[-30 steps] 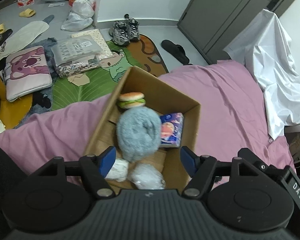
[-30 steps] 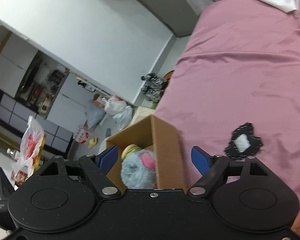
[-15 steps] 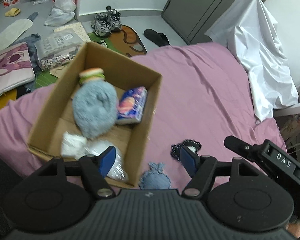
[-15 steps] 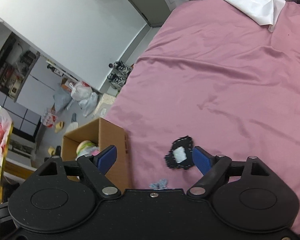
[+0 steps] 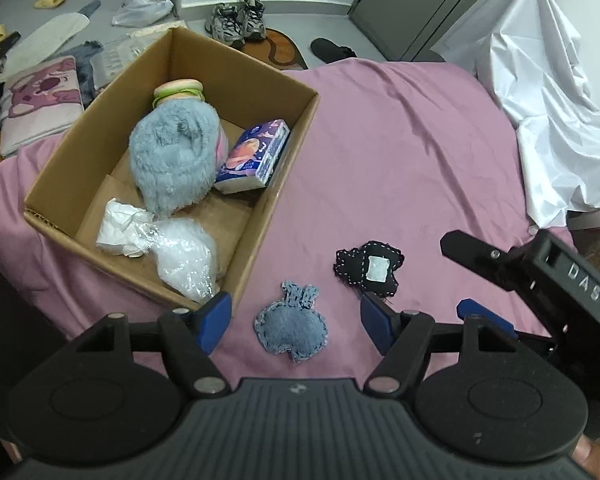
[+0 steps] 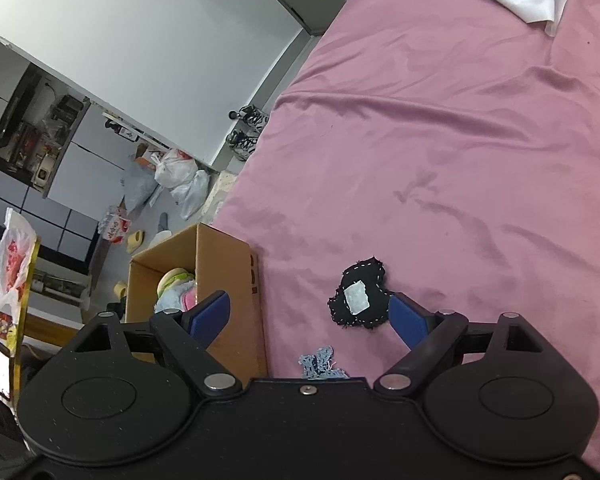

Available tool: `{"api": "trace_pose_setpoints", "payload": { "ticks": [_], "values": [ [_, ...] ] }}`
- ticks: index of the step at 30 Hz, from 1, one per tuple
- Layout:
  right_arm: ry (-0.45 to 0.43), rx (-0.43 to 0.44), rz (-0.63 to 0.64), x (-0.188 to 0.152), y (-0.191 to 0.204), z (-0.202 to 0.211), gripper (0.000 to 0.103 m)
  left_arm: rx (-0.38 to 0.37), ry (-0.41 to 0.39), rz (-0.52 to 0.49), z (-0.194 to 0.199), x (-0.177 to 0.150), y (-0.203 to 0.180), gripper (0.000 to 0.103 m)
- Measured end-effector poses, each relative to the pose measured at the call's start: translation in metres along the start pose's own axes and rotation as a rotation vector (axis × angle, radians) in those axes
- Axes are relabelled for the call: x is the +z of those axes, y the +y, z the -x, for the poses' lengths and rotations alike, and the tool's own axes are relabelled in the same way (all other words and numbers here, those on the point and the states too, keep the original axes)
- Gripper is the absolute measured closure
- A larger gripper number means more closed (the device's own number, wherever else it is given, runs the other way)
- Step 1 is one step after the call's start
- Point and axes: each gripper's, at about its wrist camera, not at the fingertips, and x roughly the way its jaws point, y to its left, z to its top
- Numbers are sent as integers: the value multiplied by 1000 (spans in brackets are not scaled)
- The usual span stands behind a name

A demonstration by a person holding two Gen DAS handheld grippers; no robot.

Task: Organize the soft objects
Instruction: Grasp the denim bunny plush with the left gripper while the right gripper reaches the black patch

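A cardboard box [image 5: 288, 168] stands on the pink bed and holds a fluffy blue plush [image 5: 172, 160], a toy burger [image 5: 178, 89], a tissue pack [image 5: 254, 156] and white plastic-wrapped bundles [image 5: 160, 240]. A blue denim patch [image 5: 292, 326] lies on the sheet between the fingers of my open left gripper [image 5: 294, 320]. A black patch with a white square [image 5: 368, 268] lies just right of it. My right gripper [image 6: 310, 314] is open and empty, with the black patch [image 6: 358, 296] by its right finger and the denim patch [image 6: 320, 362] at its base. The box also shows in the right wrist view [image 6: 228, 280].
The pink bed sheet [image 5: 400, 140] spreads to the right. A white cloth [image 5: 548, 100] covers something at the bed's far right. My right gripper's body [image 5: 540, 276] sits low right in the left wrist view. Shoes [image 5: 236, 20], bags and a cushion lie on the floor beyond the box.
My left gripper has pulled back from over the box and swung right, so both patches now lie in front of it. My right gripper has moved closer to the black patch.
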Motion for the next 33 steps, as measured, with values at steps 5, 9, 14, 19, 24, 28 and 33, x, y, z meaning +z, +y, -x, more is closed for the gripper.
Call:
{"api": "trace_pose_setpoints", "payload": {
  "ticks": [5, 9, 14, 19, 24, 28, 33],
  "values": [
    [8, 13, -18, 2, -6, -3, 17, 19, -14, 64, 4, -5, -4, 34],
    [-7, 38, -34, 4, -11, 1, 17, 9, -33, 42, 8, -11, -16, 34],
    [8, 29, -3, 8, -10, -2, 17, 33, 3, 49, -8, -15, -23, 34],
    [62, 23, 20, 12, -12, -13, 20, 77, 23, 57, -28, -19, -22, 35],
    [87, 26, -3, 14, -20, -18, 25, 125, 62, 60, -50, -23, -22, 36],
    [79, 38, -39, 12, -29, -15, 25, 162, 81, 21, -69, -25, -26, 36],
    [93, 48, -63, 12, -38, -17, 25, 201, 114, -3, -90, -28, -30, 37]
  ]
}}
